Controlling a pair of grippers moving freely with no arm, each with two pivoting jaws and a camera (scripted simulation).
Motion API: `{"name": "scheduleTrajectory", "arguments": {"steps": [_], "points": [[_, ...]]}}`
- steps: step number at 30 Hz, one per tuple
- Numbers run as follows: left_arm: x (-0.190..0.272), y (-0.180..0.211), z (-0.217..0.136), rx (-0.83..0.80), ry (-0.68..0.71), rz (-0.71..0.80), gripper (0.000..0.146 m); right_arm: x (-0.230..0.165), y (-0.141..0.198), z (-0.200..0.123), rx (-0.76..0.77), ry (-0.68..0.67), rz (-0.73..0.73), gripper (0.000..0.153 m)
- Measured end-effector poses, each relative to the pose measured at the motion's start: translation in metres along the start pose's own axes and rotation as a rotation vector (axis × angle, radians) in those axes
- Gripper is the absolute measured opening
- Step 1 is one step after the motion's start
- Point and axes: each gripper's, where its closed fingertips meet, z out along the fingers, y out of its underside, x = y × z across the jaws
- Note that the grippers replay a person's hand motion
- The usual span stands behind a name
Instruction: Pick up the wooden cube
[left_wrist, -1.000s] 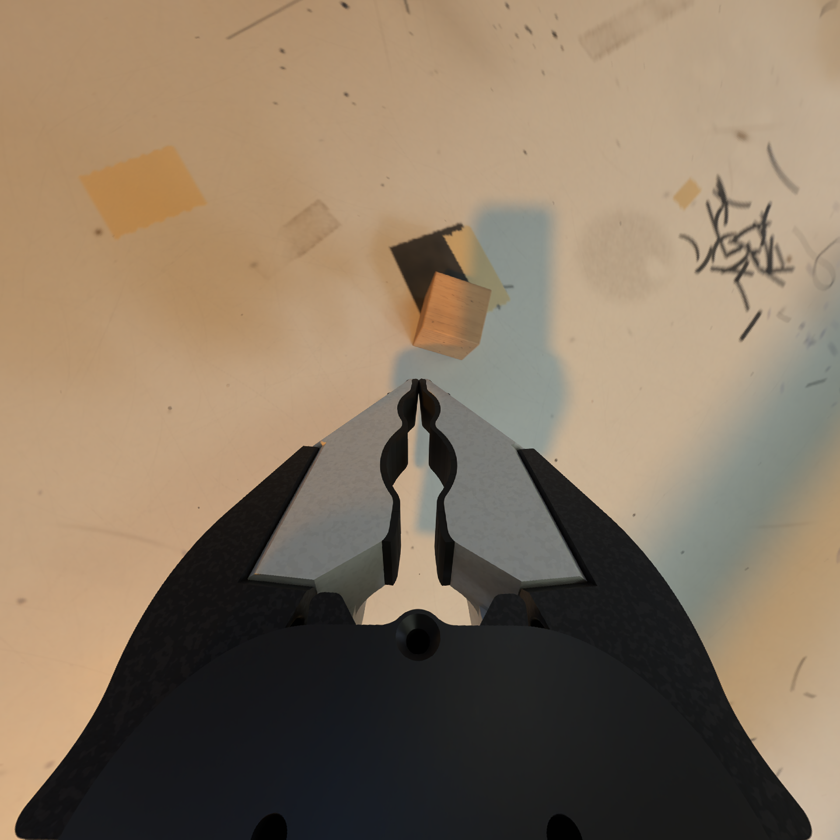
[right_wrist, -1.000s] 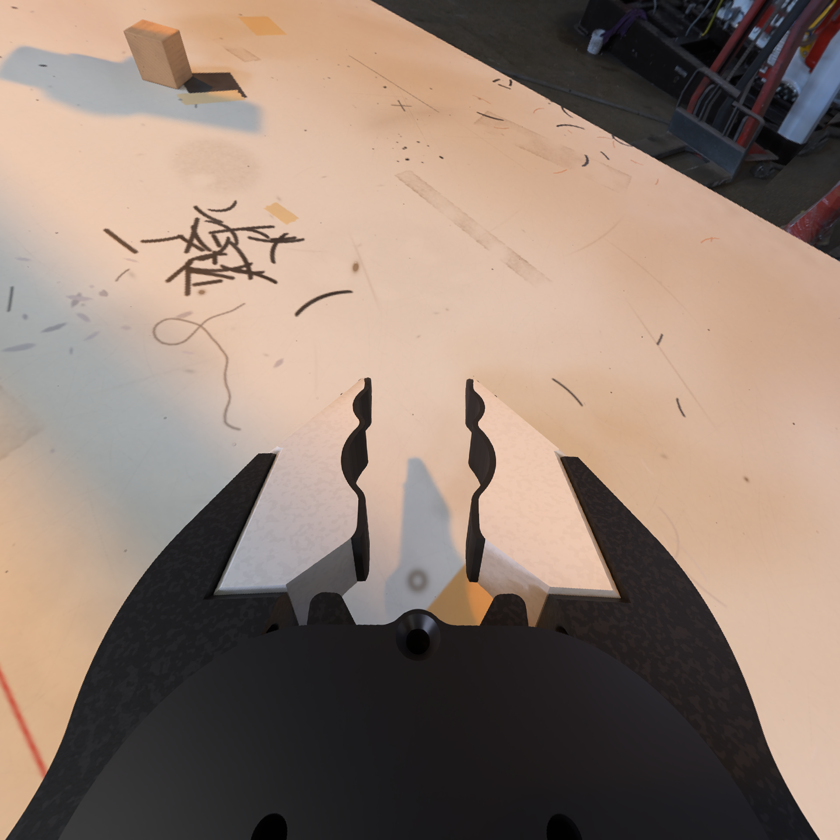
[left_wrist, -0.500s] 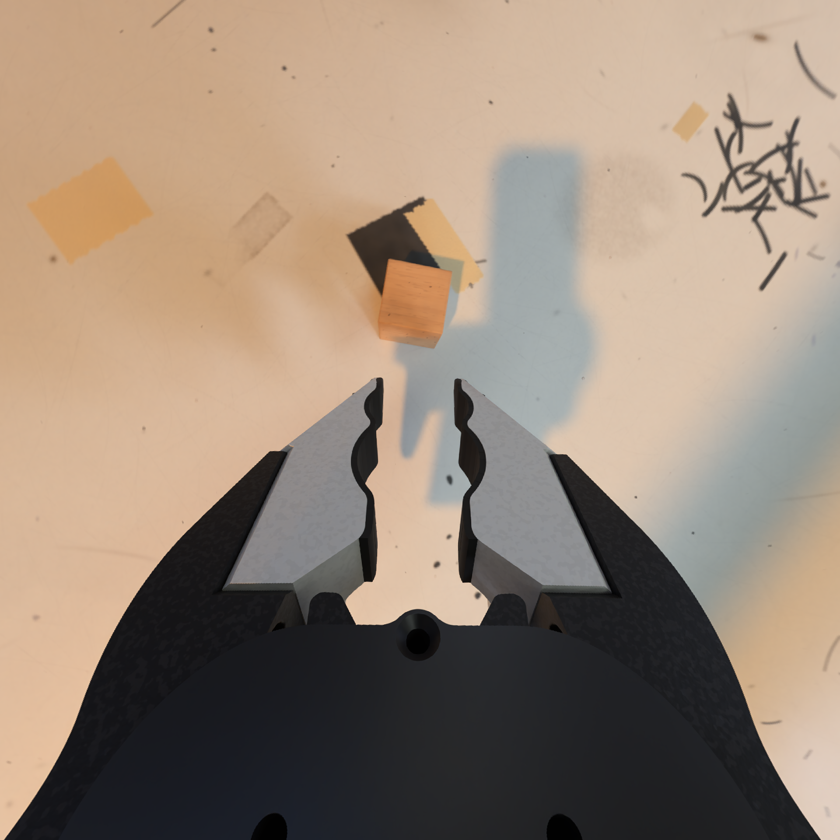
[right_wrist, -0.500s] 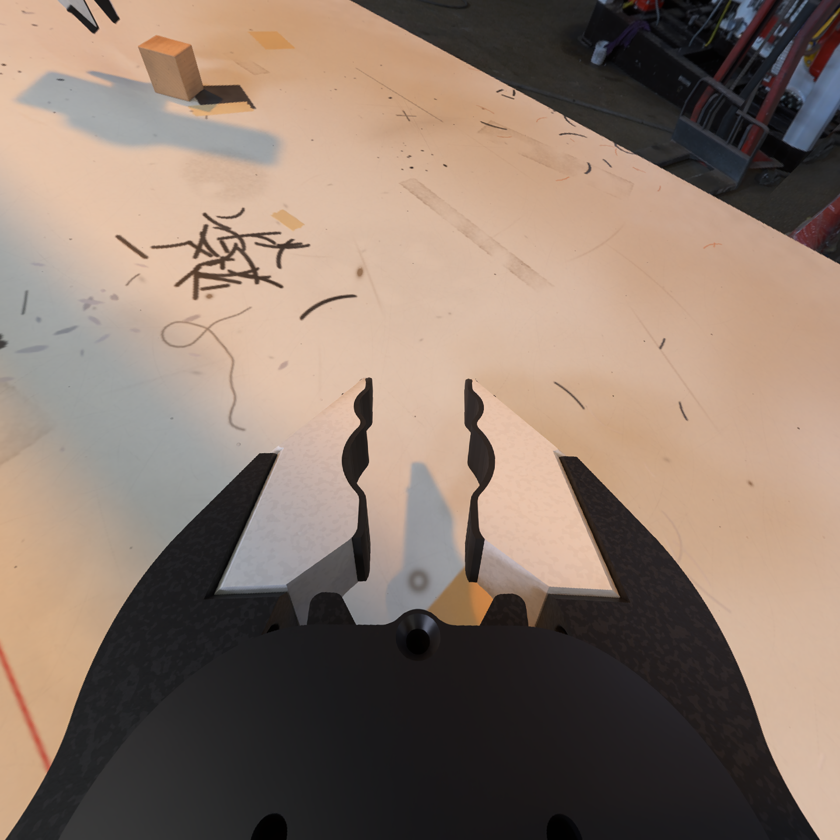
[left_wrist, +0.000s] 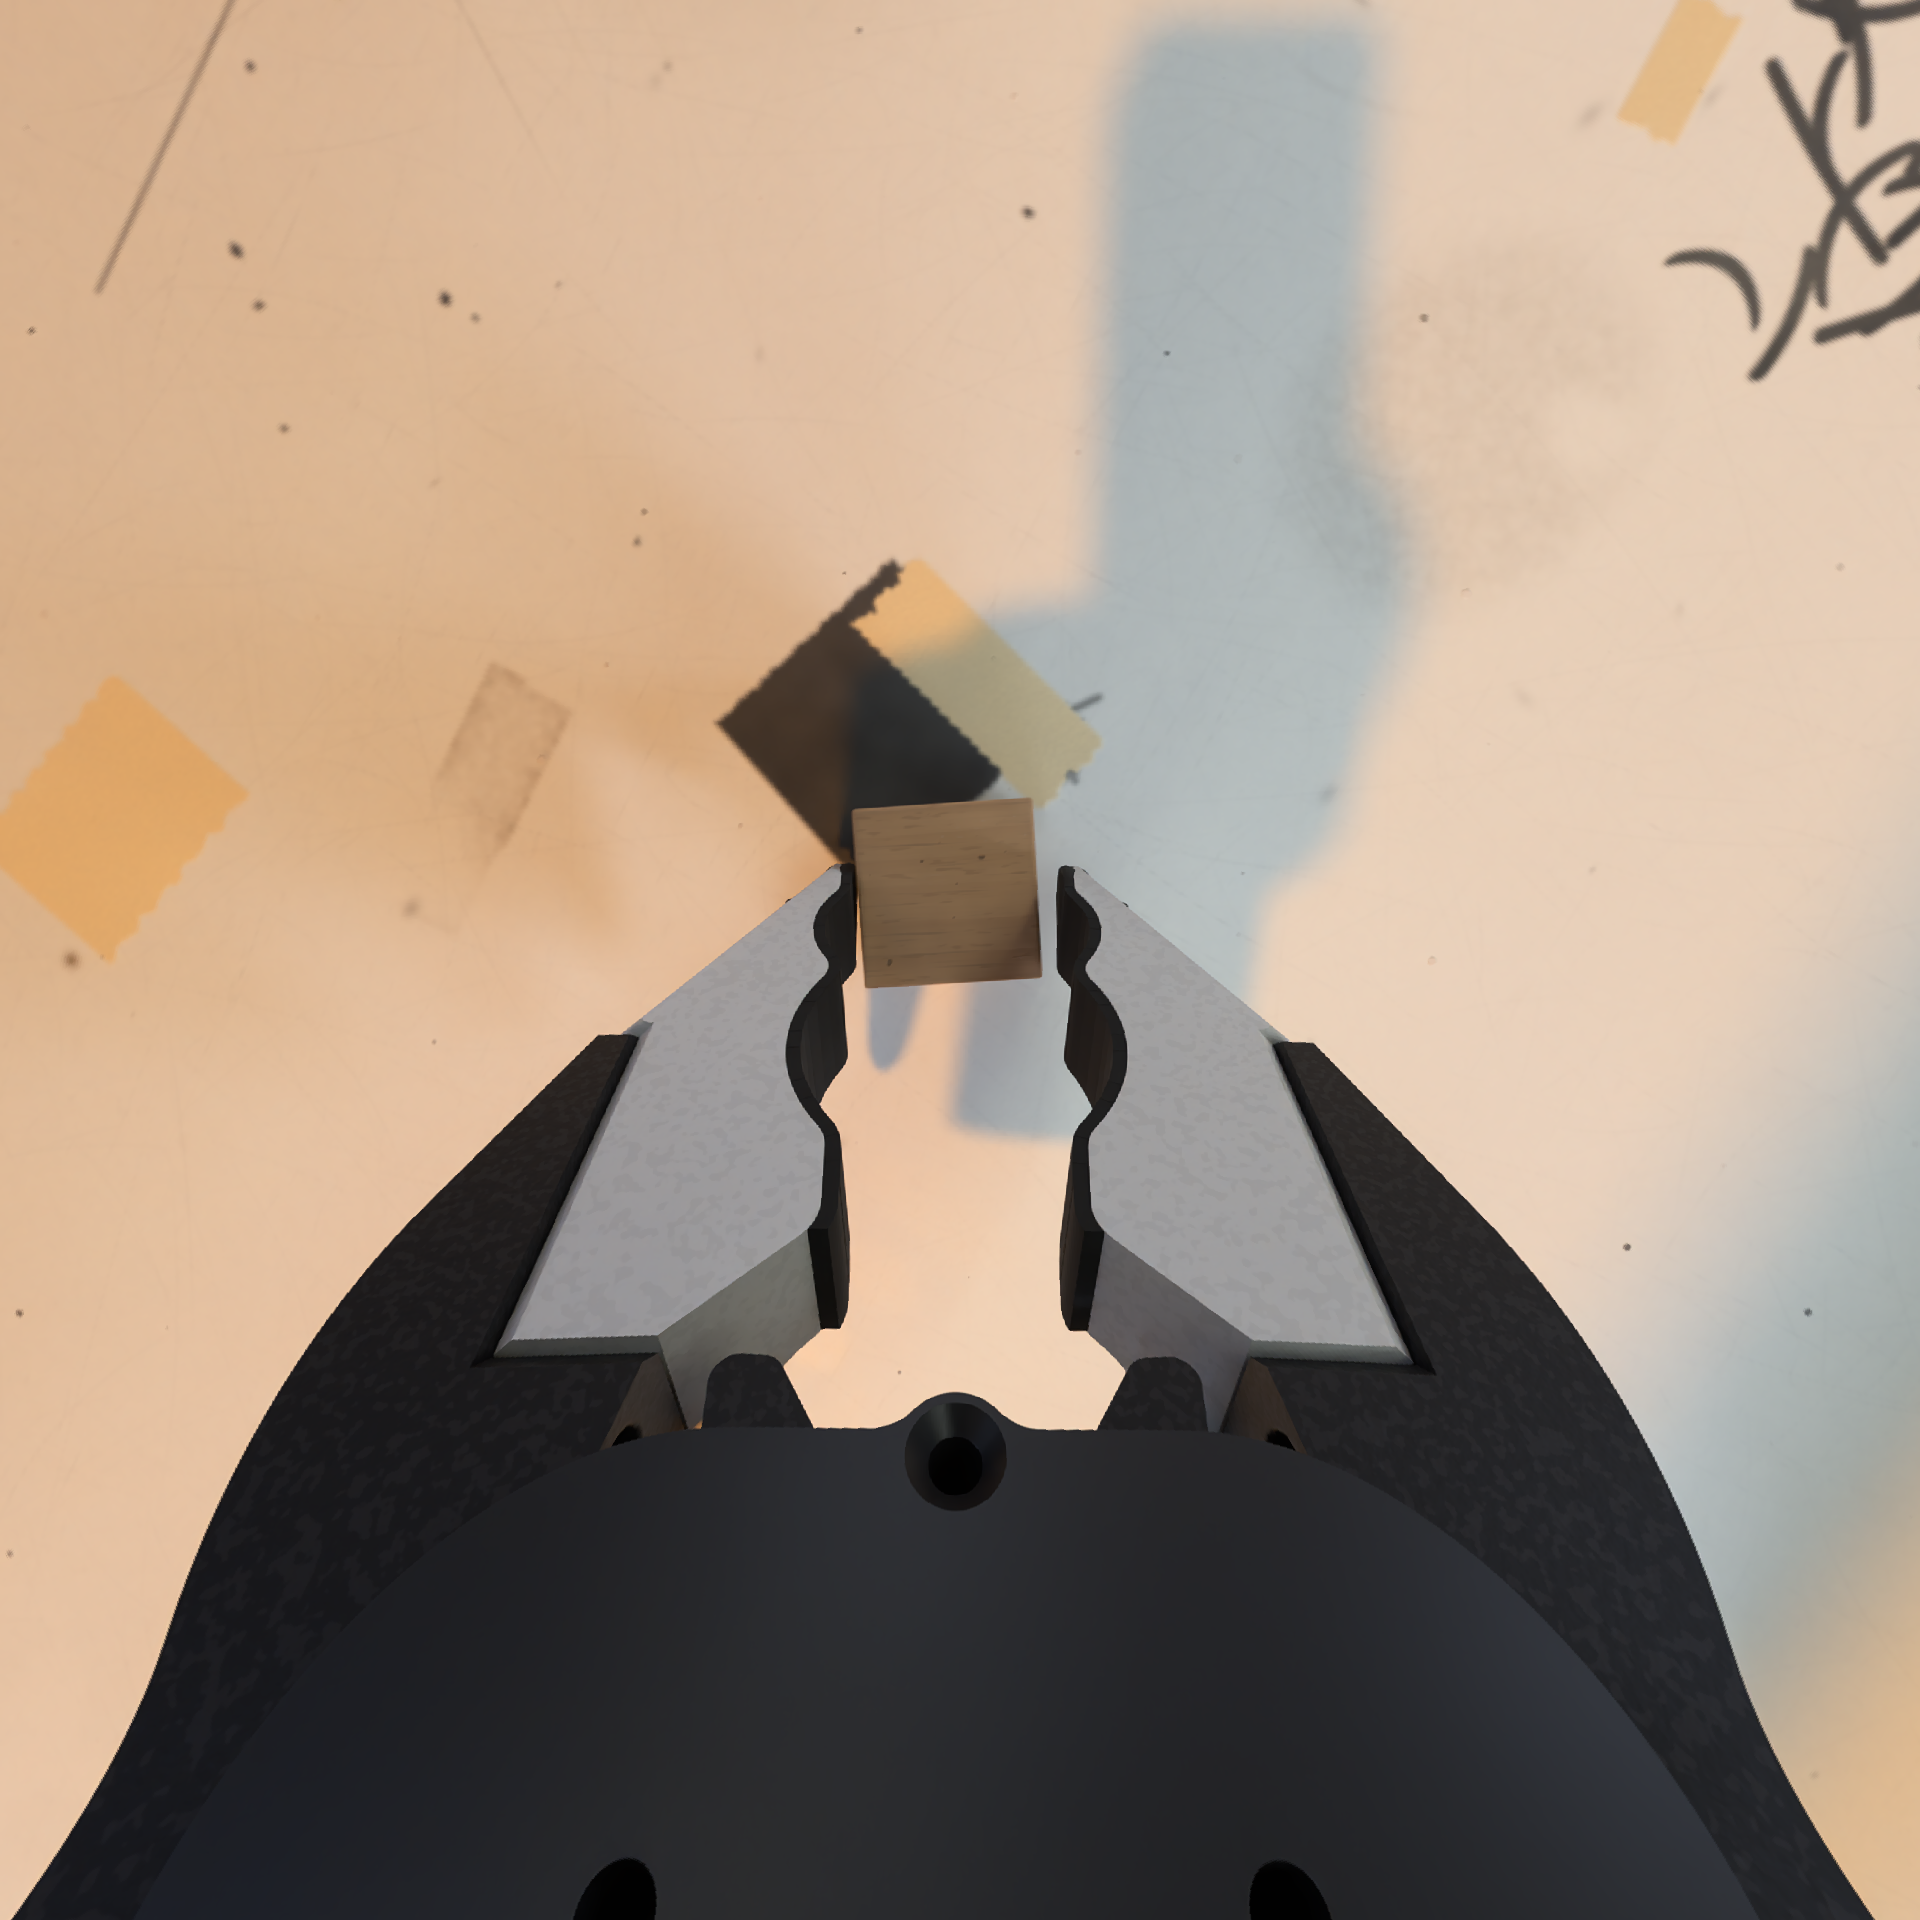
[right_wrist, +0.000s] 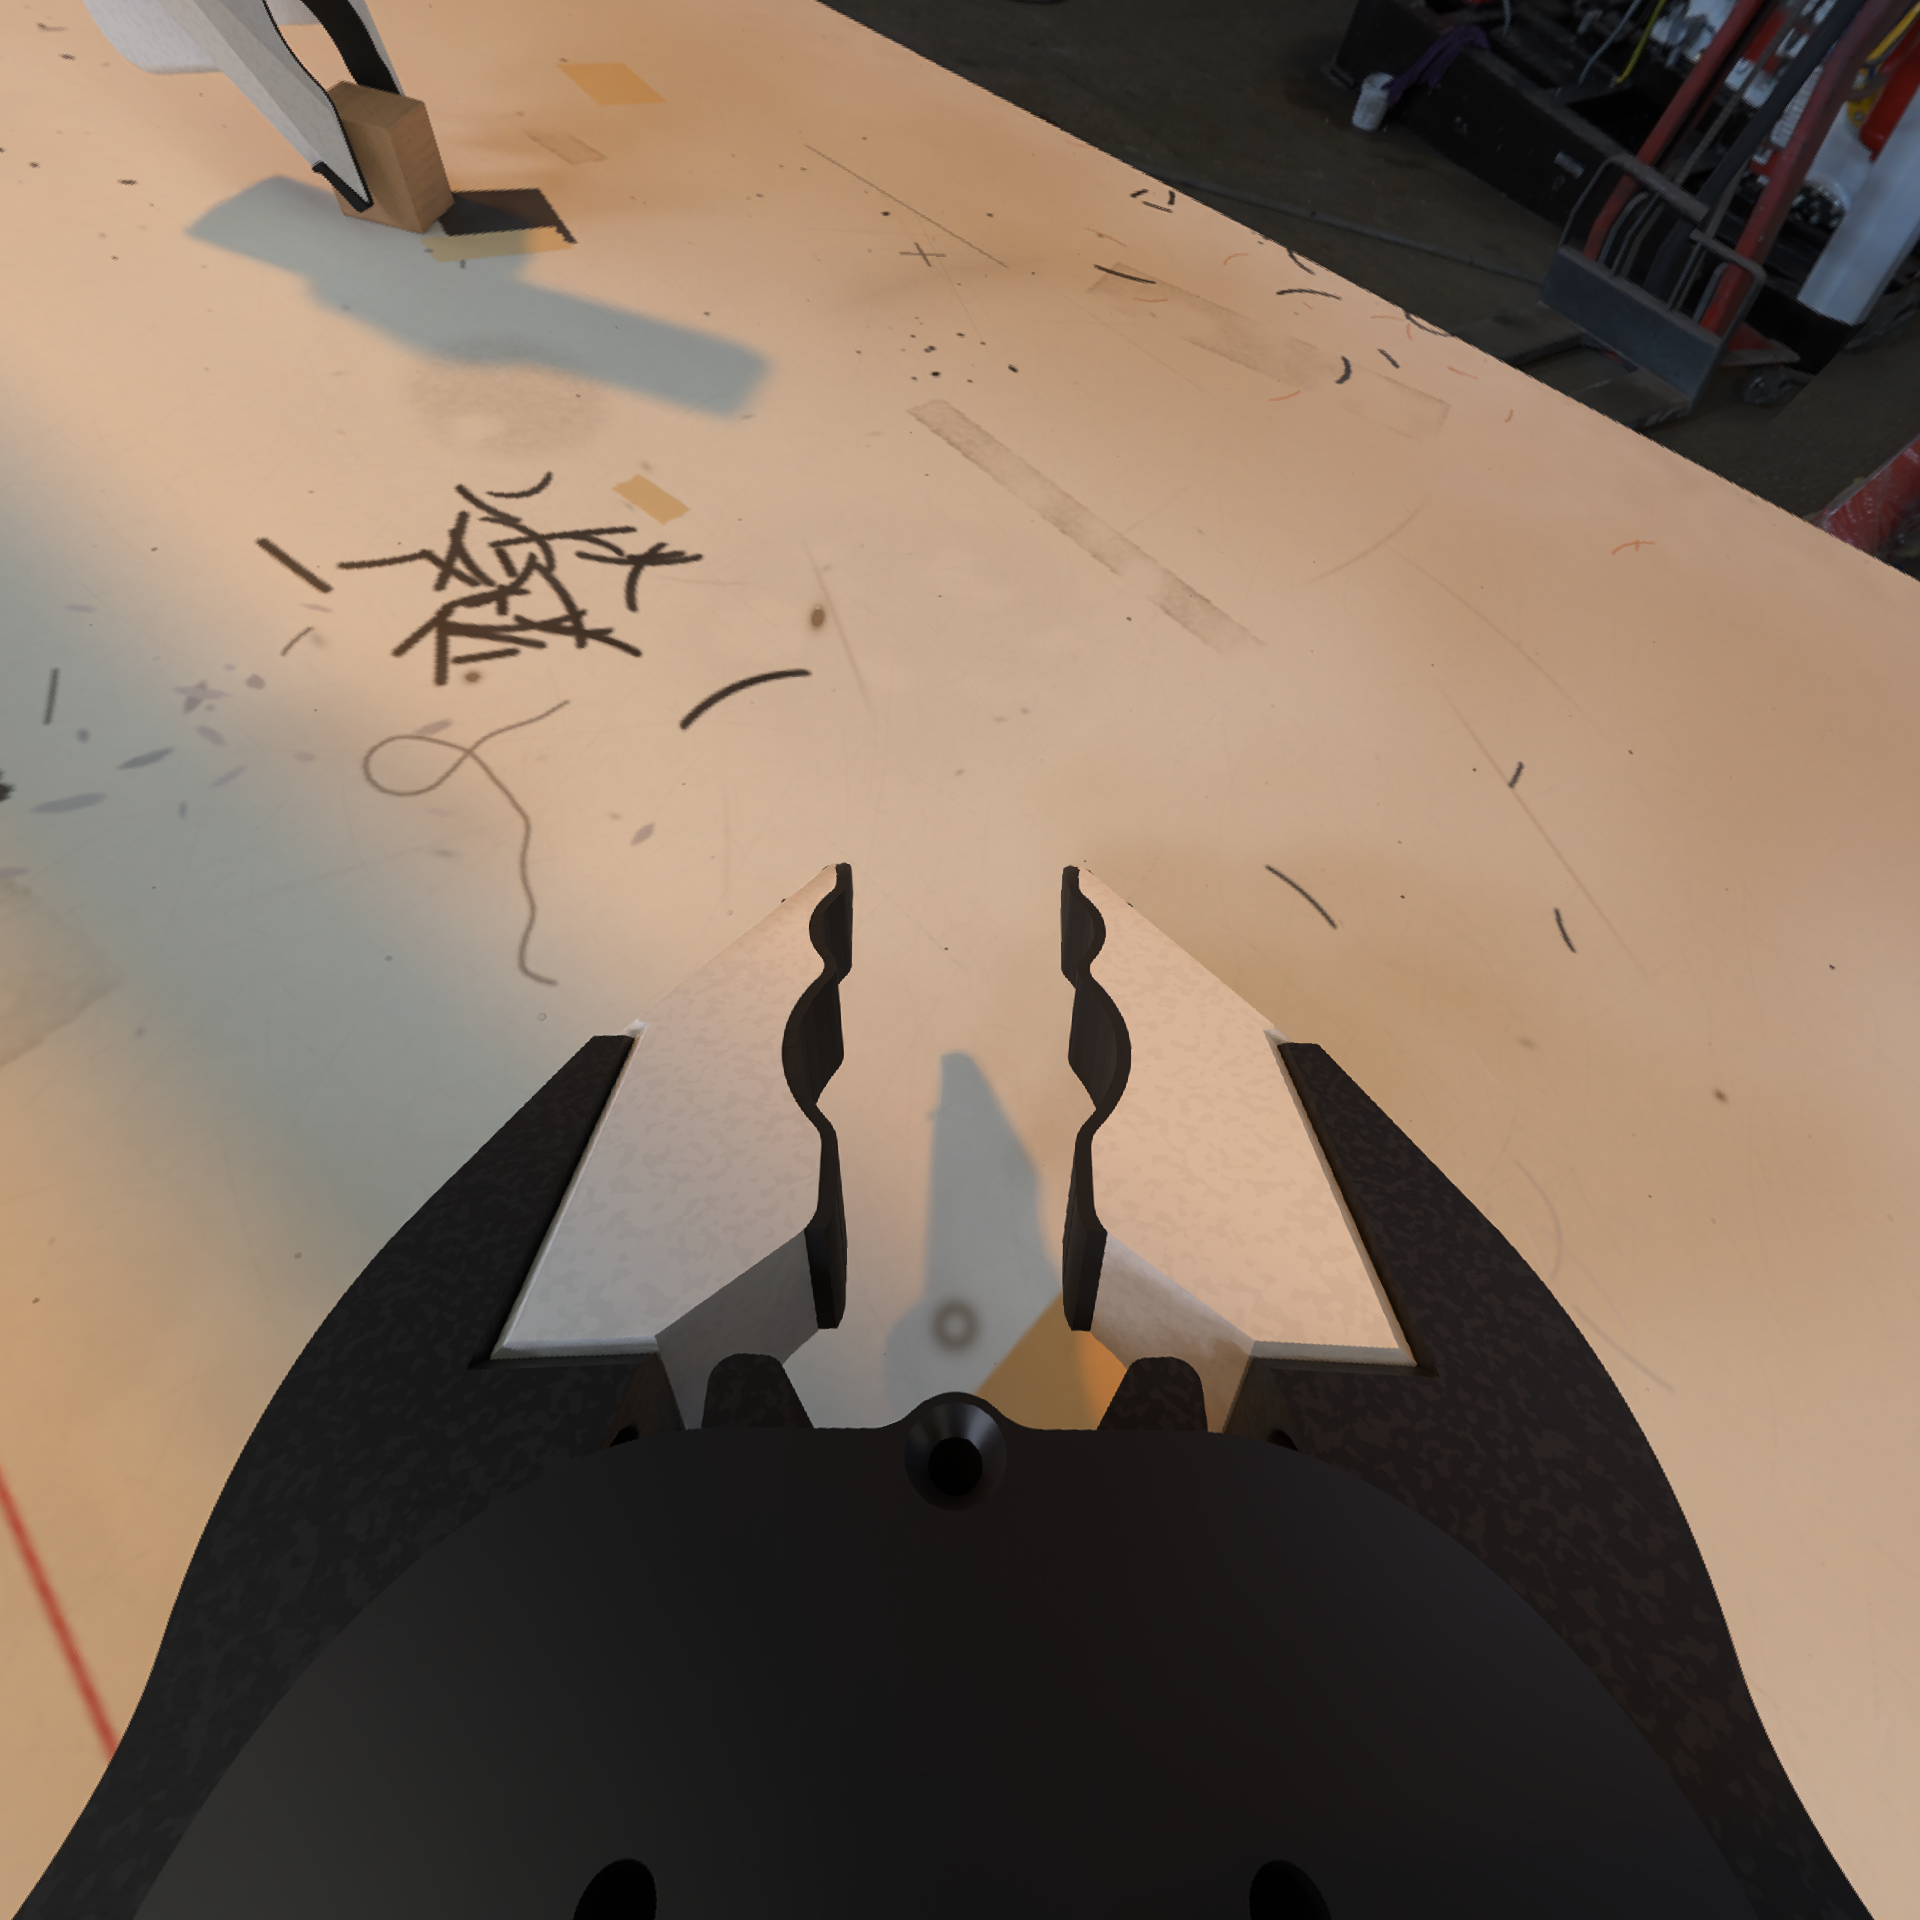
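A small wooden cube (left_wrist: 945, 891) is sitting on a peach-coloured table (left_wrist: 416, 468), overlapping the corner of a yellow tape patch (left_wrist: 977, 675). The left gripper (left_wrist: 954, 883) is straddling the cube with its fingers spread; one fingertip (left_wrist: 836, 899) is touching or nearly touching the cube's side, the other standing just clear. Well apart from the cube, beyond a cluster of dark scribbles (right_wrist: 509, 582), the right gripper (right_wrist: 956, 883) is hovering over the table, fingers spread and gripping nothing.

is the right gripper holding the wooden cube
No, the right gripper is open with only bare table between its fingers, while the wooden cube sits far off by the left gripper.
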Motion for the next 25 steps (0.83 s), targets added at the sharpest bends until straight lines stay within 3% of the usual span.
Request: {"name": "scheduleTrajectory", "arguments": {"steps": [5, 11, 16, 25], "points": [[-0.007, -0.001, -0.015, 0.070, -0.007, -0.100, 0.034, 0.000, 0.001, 0.001, -0.008, -0.004, 0.005, 0.039], [-0.012, -0.035, -0.106, 0.627, 0.258, -0.432, 0.034, -0.001, 0.000, 0.000, -0.001, 0.003, -0.009, 0.039], [-0.021, -0.038, -0.166, 0.994, 0.543, -0.660, 0.034, -0.003, -0.001, -0.001, 0.011, 0.008, -0.033, 0.039], [-0.010, -0.047, -0.200, 1.177, 0.778, -0.754, 0.034, -0.001, -0.005, -0.003, 0.037, 0.037, -0.063, 0.038]]}}
